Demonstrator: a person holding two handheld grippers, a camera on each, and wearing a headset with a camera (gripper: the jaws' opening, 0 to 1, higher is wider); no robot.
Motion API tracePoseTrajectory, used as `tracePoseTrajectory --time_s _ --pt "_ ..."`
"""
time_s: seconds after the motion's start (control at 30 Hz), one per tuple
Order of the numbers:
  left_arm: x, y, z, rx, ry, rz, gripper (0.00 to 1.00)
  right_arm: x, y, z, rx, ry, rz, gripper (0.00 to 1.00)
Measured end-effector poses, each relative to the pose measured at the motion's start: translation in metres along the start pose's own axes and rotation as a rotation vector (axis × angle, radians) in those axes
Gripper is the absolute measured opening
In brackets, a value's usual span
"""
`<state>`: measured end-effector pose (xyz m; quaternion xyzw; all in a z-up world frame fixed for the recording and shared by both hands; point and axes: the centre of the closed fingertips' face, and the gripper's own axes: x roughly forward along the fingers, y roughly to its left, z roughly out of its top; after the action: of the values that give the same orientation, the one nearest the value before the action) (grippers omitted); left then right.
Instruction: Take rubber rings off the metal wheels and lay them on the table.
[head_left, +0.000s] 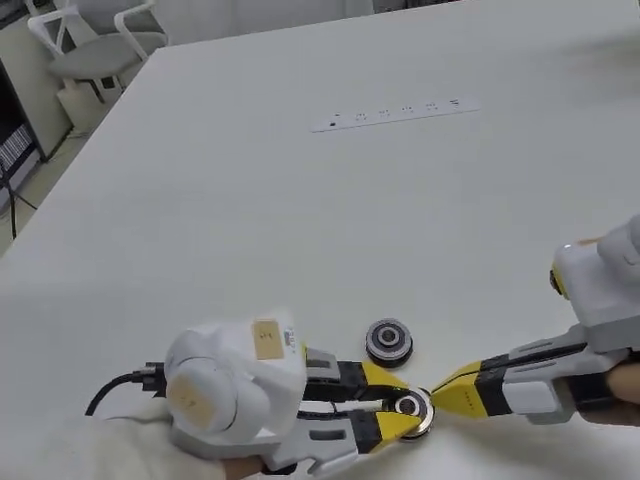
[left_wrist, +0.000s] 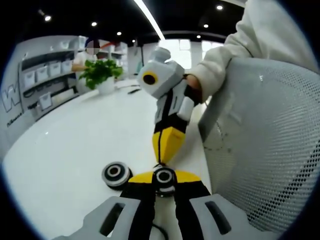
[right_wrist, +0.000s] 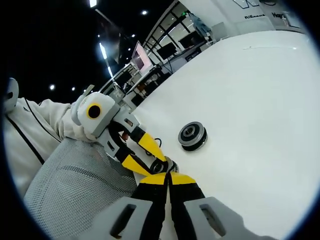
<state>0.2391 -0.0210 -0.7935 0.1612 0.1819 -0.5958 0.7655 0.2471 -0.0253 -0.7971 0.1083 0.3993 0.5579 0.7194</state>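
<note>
– Where does your headset look from?
– From above my seat, forward and down across the table (head_left: 300, 200). My left gripper (head_left: 398, 405) and right gripper (head_left: 445, 397) sit close under it, at the bottom edge.
– And the left gripper's camera?
– It's low over the tabletop and looks along my jaws straight at the right gripper, very near. A chair back (left_wrist: 260, 150) is beside it, with shelves (left_wrist: 45, 75) far behind.
– The right one?
– It's rolled, so the table tilts. It faces back at the left gripper and my sleeve (right_wrist: 40, 125).
– What do they share?
– All three catch the clamped wheel (head_left: 410, 407) where the tips meet, and the loose wheel (head_left: 388, 340) near it.
</note>
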Motion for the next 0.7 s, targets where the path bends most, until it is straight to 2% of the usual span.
tracePoseTrajectory --time_s 0.07,0.17,0.7 --pt "0.0003 0.0004 0.0002 0.001 0.001 0.002 0.14 -0.0004 0.0004 0.0004 0.002 -0.001 -0.001 0.0" --pt "0.0008 0.0008 0.0003 0.0 0.002 0.001 0.14 -0.0003 0.0026 0.001 -0.034 0.008 -0.013 0.0" --pt "0.0017 0.0013 0.0006 -0.003 0.007 0.005 0.14 -0.0009 0.0018 0.0041 -0.044 -0.002 -0.002 0.0"
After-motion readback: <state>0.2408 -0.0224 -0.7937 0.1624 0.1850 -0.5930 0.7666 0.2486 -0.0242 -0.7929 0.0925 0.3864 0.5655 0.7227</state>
